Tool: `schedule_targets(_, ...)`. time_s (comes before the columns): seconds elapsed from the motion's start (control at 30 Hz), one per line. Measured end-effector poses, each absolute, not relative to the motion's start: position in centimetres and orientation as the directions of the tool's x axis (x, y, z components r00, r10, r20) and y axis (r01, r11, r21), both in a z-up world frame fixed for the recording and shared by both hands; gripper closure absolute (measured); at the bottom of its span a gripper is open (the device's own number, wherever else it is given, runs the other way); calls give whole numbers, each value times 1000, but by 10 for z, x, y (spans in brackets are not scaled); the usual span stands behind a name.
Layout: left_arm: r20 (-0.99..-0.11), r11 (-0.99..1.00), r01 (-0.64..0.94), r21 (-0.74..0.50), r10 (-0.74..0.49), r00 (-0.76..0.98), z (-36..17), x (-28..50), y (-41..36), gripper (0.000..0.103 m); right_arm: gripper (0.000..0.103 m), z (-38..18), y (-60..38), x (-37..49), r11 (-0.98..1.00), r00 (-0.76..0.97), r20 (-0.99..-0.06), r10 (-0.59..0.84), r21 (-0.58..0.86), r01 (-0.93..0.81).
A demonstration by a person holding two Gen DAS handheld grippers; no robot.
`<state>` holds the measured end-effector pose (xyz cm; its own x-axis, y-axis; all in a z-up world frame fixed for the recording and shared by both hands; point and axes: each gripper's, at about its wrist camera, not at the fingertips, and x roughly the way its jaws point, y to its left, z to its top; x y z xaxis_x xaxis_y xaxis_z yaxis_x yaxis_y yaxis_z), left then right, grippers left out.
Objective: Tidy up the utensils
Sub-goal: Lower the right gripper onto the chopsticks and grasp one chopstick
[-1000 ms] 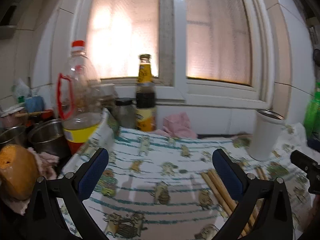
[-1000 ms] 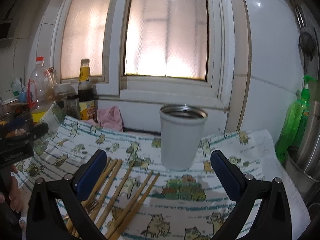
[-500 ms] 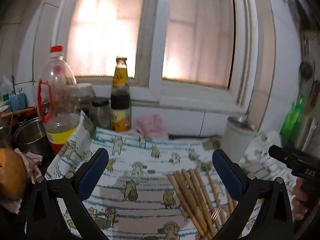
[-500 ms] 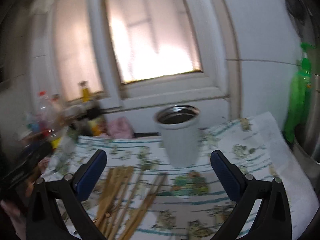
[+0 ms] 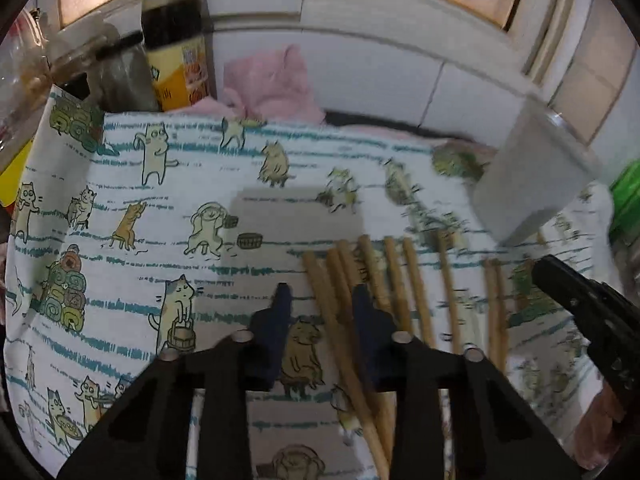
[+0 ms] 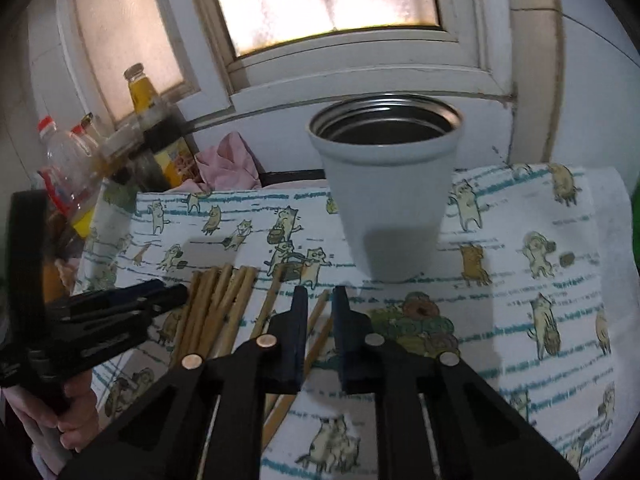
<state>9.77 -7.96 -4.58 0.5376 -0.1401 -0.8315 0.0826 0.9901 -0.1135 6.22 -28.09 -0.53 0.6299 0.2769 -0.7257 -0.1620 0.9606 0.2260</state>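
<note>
Chopsticks (image 5: 412,280) lie fanned on the cat-print cloth (image 5: 120,200), one between the narrowed but unclenched left gripper (image 5: 322,296), another between the half-closed right gripper (image 6: 320,300), both apparently lining up picks for the cup (image 6: 386,200) just ahead.

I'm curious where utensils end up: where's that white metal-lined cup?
The white metal-lined cup stands upright on the cat-print cloth, under the window, beyond the wooden chopsticks; right of them in the left view.
</note>
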Motion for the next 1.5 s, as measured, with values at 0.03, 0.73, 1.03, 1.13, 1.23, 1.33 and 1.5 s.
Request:
schedule_targets(0.03, -829, 991, 75, -111, -134, 544, -46, 98, -80, 81, 93, -9, -282, 65, 956, 620, -729, 292, 241, -167)
schedule_targets(0.73, -766, 990, 90, -112, -144, 626, -15, 124, -85, 96, 96, -36, -275, 82, 956, 508, -811, 289, 269, -114)
schedule_targets(1.03, -464, 973, 135, -186, -208, 861, 107, 86, -69, 97, 99, 5, -317, 56, 905, 743, -578, 337, 418, -85)
schedule_targets(1.13, -373, 973, 151, -173, -206, 905, 135, 70, -66, 97, 99, 16, -328, 46, 885, 798, -492, 347, 453, -106)
schedule_targets(1.23, -342, 969, 177, -173, -228, 912, 148, 60, -64, 97, 102, 29, -329, 34, 880, 833, -412, 371, 442, -174)
schedule_targets(1.33, -336, 972, 187, -142, -225, 915, 152, 47, -69, 97, 102, 34, -321, 33, 897, 823, -435, 365, 400, -186)
schedule_targets(1.5, -307, 972, 193, -133, -226, 924, 142, 29, -73, 97, 100, 16, -317, 56, 931, 708, -632, 315, 352, -100)
